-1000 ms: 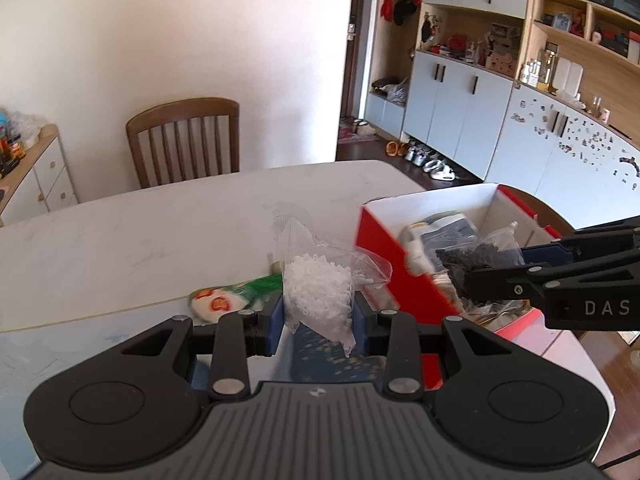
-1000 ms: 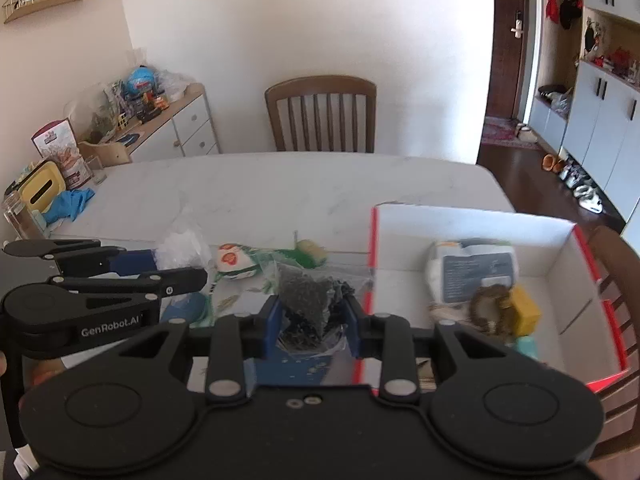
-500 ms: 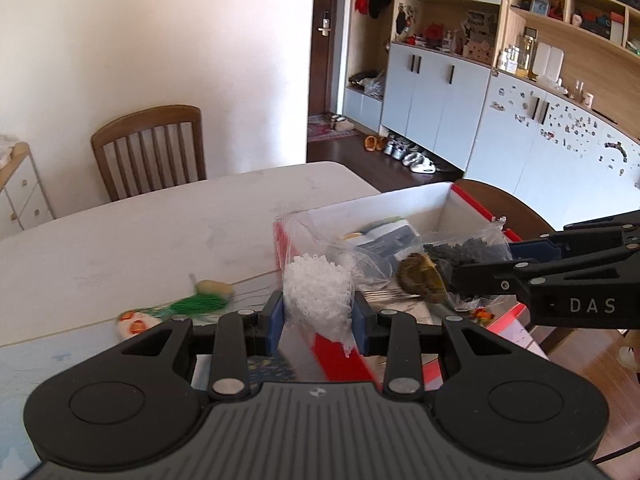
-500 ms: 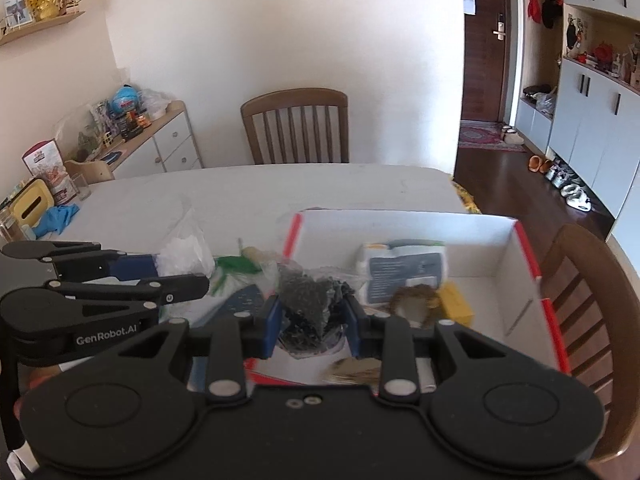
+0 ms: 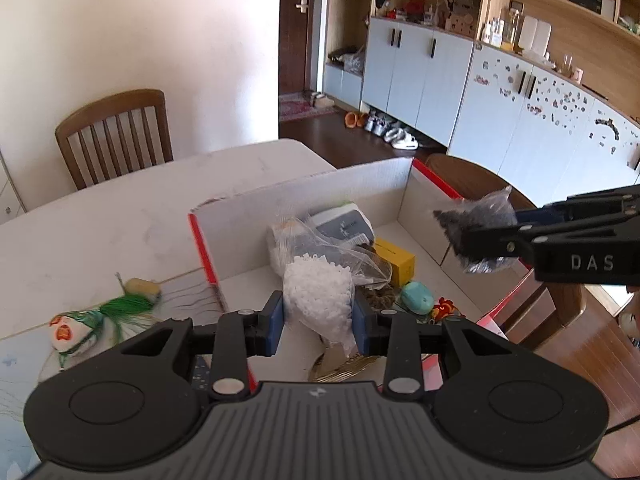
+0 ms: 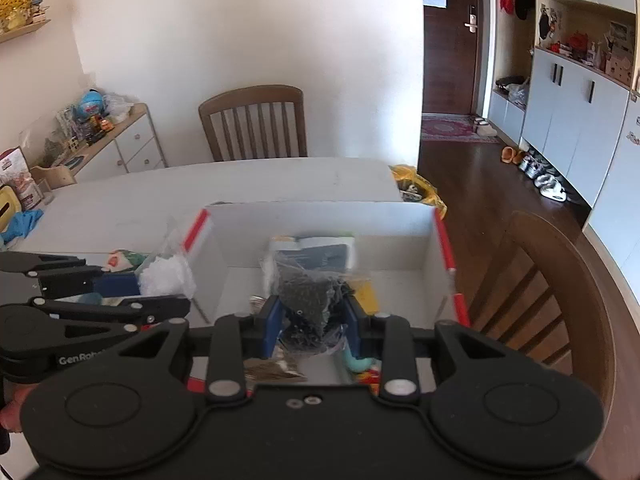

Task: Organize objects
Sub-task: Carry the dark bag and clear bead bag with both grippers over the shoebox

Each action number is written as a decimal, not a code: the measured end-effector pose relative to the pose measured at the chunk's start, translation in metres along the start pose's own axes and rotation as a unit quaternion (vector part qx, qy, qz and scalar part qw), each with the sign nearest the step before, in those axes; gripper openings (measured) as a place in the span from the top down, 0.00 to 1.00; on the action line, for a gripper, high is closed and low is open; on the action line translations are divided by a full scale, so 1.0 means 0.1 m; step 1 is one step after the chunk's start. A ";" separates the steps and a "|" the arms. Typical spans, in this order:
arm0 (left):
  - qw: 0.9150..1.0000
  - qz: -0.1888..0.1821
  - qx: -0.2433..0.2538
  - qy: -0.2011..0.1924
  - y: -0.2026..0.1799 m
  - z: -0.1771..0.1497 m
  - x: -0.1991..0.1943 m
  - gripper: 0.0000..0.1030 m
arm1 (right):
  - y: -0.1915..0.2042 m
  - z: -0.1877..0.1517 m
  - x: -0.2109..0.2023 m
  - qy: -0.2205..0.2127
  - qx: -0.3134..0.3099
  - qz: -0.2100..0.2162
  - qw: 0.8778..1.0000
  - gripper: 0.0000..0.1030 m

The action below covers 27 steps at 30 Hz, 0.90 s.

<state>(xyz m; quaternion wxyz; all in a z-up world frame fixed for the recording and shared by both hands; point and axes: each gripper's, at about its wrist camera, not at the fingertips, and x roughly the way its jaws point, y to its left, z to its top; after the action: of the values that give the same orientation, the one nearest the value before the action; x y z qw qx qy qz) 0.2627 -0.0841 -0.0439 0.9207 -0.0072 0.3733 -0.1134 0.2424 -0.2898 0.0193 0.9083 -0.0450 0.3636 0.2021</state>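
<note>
Both grippers clamped bagged goods above the open box

The left gripper pinched a clear bag of white pellets at lower centre; the right gripper squeezed a bag of dark pieces. Both angled downward over the white, red-edged box on the table, jaws narrowed on their loads.

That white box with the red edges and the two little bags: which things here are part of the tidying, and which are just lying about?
Part of the job:
- bag of white beads, clamped in the left gripper
- bag of dark bits, clamped in the right gripper
- white box
- green-feathered toy, on the table outside the box

Just lying about:
- wooden chair
- shoes by the cupboards
</note>
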 end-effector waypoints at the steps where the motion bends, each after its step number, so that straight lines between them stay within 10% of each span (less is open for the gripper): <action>1: 1.000 -0.002 0.001 0.005 -0.02 0.01 0.03 0.67 | -0.04 0.00 0.01 0.000 -0.001 -0.003 1.000 0.69; 27: 0.994 0.041 -0.005 0.102 -0.07 0.23 1.03 0.67 | -0.34 -0.08 0.79 0.076 -0.052 0.011 0.996 0.69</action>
<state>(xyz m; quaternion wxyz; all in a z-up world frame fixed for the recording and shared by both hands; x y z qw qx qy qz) 0.3488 -0.1150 -0.0971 0.8816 0.0155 0.4659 -0.0741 0.3027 -0.2960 -0.0424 0.8719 -0.1040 0.4213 0.2268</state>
